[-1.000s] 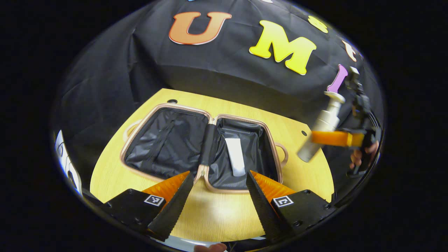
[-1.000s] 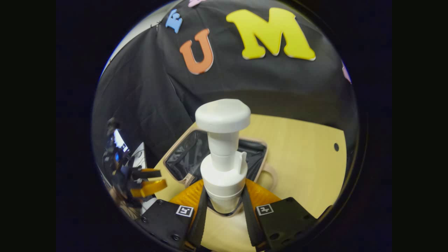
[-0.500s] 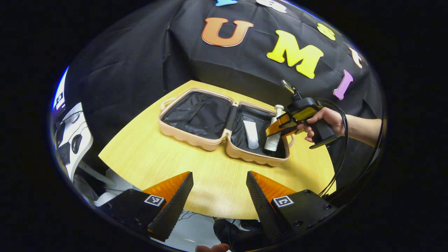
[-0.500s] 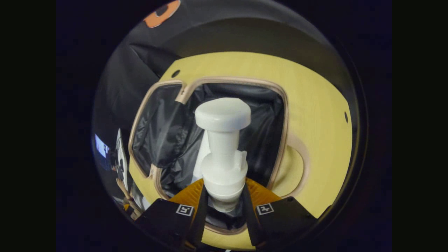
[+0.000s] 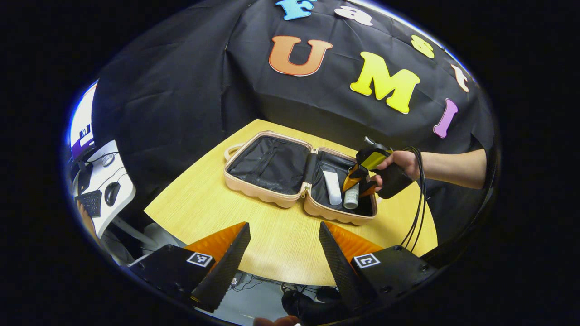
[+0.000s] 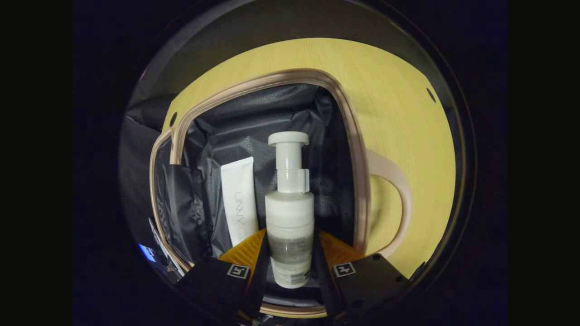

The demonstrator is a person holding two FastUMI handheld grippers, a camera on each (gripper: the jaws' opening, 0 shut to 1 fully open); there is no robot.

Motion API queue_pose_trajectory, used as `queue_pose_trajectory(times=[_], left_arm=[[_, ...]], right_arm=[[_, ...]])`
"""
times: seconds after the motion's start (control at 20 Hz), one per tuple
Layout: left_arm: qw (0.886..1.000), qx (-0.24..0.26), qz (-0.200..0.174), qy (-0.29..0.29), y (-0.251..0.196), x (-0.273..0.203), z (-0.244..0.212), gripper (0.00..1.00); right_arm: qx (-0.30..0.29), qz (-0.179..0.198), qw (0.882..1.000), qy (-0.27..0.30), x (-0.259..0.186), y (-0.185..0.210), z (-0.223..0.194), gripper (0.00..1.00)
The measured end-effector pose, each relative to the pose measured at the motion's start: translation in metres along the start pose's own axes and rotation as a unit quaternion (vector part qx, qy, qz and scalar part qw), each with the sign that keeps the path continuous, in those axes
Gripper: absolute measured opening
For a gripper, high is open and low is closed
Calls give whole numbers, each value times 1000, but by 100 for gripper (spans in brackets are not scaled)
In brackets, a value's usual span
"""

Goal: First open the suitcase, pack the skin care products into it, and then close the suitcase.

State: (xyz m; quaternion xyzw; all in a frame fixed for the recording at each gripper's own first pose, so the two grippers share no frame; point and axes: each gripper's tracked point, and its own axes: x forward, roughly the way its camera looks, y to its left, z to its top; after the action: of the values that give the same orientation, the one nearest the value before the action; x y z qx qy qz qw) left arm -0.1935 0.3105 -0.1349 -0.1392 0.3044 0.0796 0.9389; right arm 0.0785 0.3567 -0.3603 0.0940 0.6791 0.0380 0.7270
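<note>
Compared with half a second ago, the pump bottle (image 6: 289,213) is lying lower and flatter in the right claw view, with more of its body showing between the fingers, and in the left claw view the suitcase (image 5: 272,192) is sitting farther off and smaller.

In the right claw view, the right claw (image 6: 290,271) is grasping the pump bottle, with a finger pressing on each side of its lower body. The bottle's pump head is pointing away from the camera, over the dark lining of the suitcase half (image 6: 360,181) below it. A white tube (image 6: 239,203) is lying in the same half, just beside the bottle on its left. A curved handle (image 6: 401,199) is sticking out from the rim on the right, over the yellow wooden surface (image 6: 408,131).

In the left claw view, the suitcase is lying open and flat on the surface (image 5: 272,240), both lined halves facing up. A hand (image 5: 401,163) is holding the right claw (image 5: 358,183) over the right half, where the tube (image 5: 333,188) and the bottle (image 5: 351,199) are sitting side by side. The left claw (image 5: 283,258) is hanging released and holding nothing, fingers well apart, above the near edge of the surface and well apart from the suitcase. A desk with a keyboard and mouse (image 5: 104,190) is standing at far left.
</note>
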Motion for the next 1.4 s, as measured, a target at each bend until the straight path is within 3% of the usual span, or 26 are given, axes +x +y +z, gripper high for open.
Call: queue_pose_trajectory(times=[0.2, 0.25, 0.4, 0.55, 0.6, 0.65, 0.7, 0.85, 1.0, 1.05, 1.2, 1.4], left_arm=[[1000, 7, -13, 10, -8, 0, -5, 97], [1000, 8, -16, 8, -7, 1, -4, 97], [1000, 8, -21, -18, -6, 5, 11, 97], [999, -9, -19, -39, 2, 13, 28, 97], [999, -15, -18, -48, 8, 18, 34, 97], [998, -19, -19, -58, 13, 23, 39, 97], [997, -22, -21, -67, 19, 31, 45, 97], [994, -69, -31, -80, 45, 64, 45, 97], [984, -142, -56, -97, 72, 105, 62, 97], [979, -170, -57, -93, 86, 120, 65, 96], [964, -240, -65, -92, 124, 158, 78, 96], [946, -307, -66, -75, 164, 209, 87, 97]], right_arm=[[-11, 18, 1000, -16, -16, 8, -1, 54], [-20, 16, 999, -22, -24, 8, -2, 61], [-45, 39, 997, -45, -61, 6, -14, 69], [-93, 68, 989, -97, -104, -10, -24, 69], [-125, 61, 983, -124, -120, -24, -25, 74], [-152, 55, 974, -159, -136, -39, -25, 67], [-177, 54, 963, -196, -154, -52, -23, 74], [-227, 113, 920, -299, -216, -68, -29, 74], [-228, 154, 890, -362, -260, -85, -38, 74], [-231, 152, 883, -380, -273, -94, -41, 69], [-237, 135, 860, -431, -313, -109, -48, 74], [-269, 122, 853, -431, -330, -107, -66, 74]])
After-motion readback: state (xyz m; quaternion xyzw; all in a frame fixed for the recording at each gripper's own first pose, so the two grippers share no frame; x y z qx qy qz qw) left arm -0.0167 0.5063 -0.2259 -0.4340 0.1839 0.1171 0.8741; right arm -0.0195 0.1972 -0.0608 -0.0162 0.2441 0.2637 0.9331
